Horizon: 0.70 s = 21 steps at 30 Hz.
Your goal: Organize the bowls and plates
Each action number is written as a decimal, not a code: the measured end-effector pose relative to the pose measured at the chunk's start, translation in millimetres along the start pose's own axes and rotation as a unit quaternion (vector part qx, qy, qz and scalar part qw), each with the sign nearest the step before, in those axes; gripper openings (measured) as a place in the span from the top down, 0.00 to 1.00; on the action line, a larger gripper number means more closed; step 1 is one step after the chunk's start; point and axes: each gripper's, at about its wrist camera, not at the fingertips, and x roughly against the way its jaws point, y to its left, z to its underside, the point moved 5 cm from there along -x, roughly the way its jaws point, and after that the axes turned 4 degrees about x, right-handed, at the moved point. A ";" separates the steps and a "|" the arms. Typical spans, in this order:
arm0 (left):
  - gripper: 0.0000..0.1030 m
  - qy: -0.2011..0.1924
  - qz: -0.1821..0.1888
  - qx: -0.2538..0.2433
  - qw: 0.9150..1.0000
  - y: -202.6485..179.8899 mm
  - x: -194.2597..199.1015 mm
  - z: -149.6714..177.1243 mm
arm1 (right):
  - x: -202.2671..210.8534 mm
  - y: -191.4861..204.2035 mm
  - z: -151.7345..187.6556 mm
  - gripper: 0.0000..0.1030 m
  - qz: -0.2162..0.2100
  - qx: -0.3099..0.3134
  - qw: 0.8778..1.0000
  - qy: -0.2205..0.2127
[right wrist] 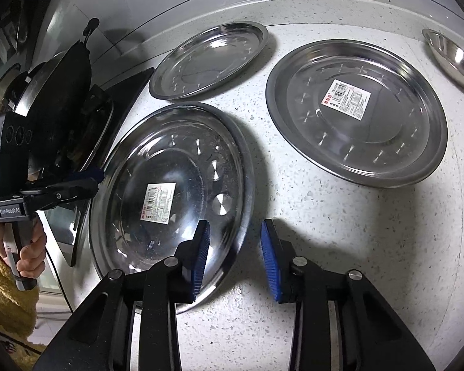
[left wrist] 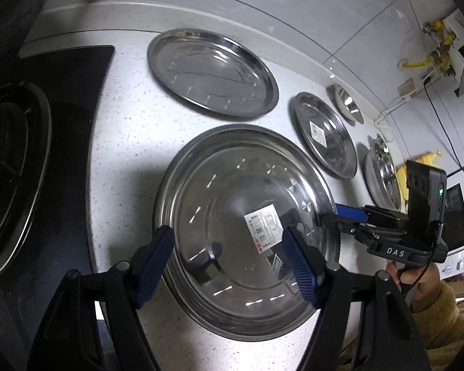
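Note:
Three steel plates lie on the white speckled counter. The nearest plate (left wrist: 247, 232) (right wrist: 173, 198) carries a barcode label. My left gripper (left wrist: 229, 266) is open above its near-left rim and shows in the right wrist view (right wrist: 89, 182) at the plate's left edge. My right gripper (right wrist: 235, 259) is open, its jaws straddling this plate's right rim; it shows in the left wrist view (left wrist: 340, 216). A plain plate (left wrist: 213, 71) (right wrist: 210, 58) lies behind. A second labelled plate (left wrist: 324, 133) (right wrist: 355, 111) lies to the right. A small steel bowl (left wrist: 346, 102) (right wrist: 454, 58) sits beyond it.
A black gas hob (left wrist: 31, 160) with a dark pan (right wrist: 65, 102) borders the plates on the left. Another steel bowl (left wrist: 383, 176) sits far right on the counter. A tiled wall (left wrist: 294, 9) with yellow gas fittings (left wrist: 439, 46) runs behind the counter.

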 end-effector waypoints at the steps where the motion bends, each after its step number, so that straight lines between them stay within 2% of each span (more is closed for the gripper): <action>1: 0.32 -0.007 0.002 0.002 1.000 0.8 4.2 0.2 | -0.4 0.6 -0.4 0.71 0.001 0.003 1.000 0.001; 4: 0.32 -0.018 -0.009 0.006 1.000 6.9 11.5 1.0 | -1.1 -0.4 -1.3 0.71 0.000 0.006 1.000 0.002; 7: 0.33 0.009 -0.034 0.016 0.999 17.7 -0.9 5.7 | -0.2 -1.0 -0.4 0.71 0.000 0.007 1.000 0.001; 9: 0.58 0.031 -0.029 0.031 0.999 22.8 -10.9 8.8 | 0.0 -2.0 -0.7 0.74 0.005 0.006 1.000 0.002; 10: 0.61 0.023 -0.030 0.032 0.999 24.2 -10.5 8.3 | -0.1 -3.0 -0.8 0.82 0.007 0.005 1.000 0.003; 11: 0.67 0.023 -0.032 0.034 0.999 26.0 -11.0 8.1 | -1.4 -2.9 0.0 0.88 0.000 0.003 1.000 0.007; 14: 0.86 0.023 -0.035 0.046 0.998 33.4 -11.7 8.4 | -1.2 -6.0 0.0 0.89 0.005 -0.003 1.000 0.004; 15: 0.90 0.025 -0.033 0.054 0.998 36.7 -12.0 10.0 | -1.0 -7.3 -0.4 0.89 0.006 -0.004 1.000 0.003; 21: 0.93 0.023 -0.032 0.063 0.997 36.1 -7.0 23.1 | 0.5 -11.6 -1.5 0.90 0.013 -0.011 1.000 0.000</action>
